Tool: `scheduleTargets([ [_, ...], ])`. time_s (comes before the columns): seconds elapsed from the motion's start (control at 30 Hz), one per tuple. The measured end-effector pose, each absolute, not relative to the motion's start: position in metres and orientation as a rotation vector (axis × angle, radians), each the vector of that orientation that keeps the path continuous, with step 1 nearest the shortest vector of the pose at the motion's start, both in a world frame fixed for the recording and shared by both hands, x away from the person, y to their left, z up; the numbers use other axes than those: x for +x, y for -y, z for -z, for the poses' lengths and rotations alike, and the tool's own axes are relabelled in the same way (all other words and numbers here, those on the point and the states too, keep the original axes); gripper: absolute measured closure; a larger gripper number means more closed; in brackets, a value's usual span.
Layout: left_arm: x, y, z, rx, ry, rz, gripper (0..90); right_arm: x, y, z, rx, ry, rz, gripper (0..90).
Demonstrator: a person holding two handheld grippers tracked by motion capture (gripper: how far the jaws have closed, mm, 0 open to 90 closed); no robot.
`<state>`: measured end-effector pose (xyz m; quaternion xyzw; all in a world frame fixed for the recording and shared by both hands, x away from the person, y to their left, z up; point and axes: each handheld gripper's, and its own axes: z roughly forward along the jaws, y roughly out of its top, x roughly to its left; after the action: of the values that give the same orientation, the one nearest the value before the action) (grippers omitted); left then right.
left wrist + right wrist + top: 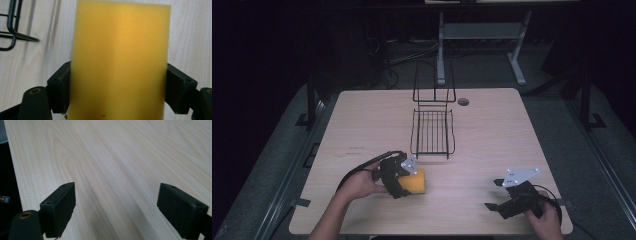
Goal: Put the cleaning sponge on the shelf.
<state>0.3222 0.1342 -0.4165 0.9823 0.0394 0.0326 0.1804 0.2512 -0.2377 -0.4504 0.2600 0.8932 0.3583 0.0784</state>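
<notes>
- Table [362, 125]: light wood top, seen from above on my side, dark floor around it.
- Wire rack [433, 131]: black, standing at the table's middle toward the far edge, with an upright back frame and a flat grid base.
- Round hole [463, 101]: just right of the rack, near the far edge.
- Left gripper [406, 181]: held in my left hand [359, 185], its jaws closed on the yellow sponge [414, 181], near the rack's front edge.
- Right gripper [497, 196]: held in my right hand [544, 220] at the near right corner, jaws spread apart with nothing between them, grey plate on top.
</notes>
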Motion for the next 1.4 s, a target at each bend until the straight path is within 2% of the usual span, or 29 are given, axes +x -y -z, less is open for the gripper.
scheduleTargets([
  [1.4,0.356,-0.106,0.385,2.741,-0.011,-0.108,21.4,0.248,0.237,0.453,0.813,-2.665,-1.048,14.9],
])
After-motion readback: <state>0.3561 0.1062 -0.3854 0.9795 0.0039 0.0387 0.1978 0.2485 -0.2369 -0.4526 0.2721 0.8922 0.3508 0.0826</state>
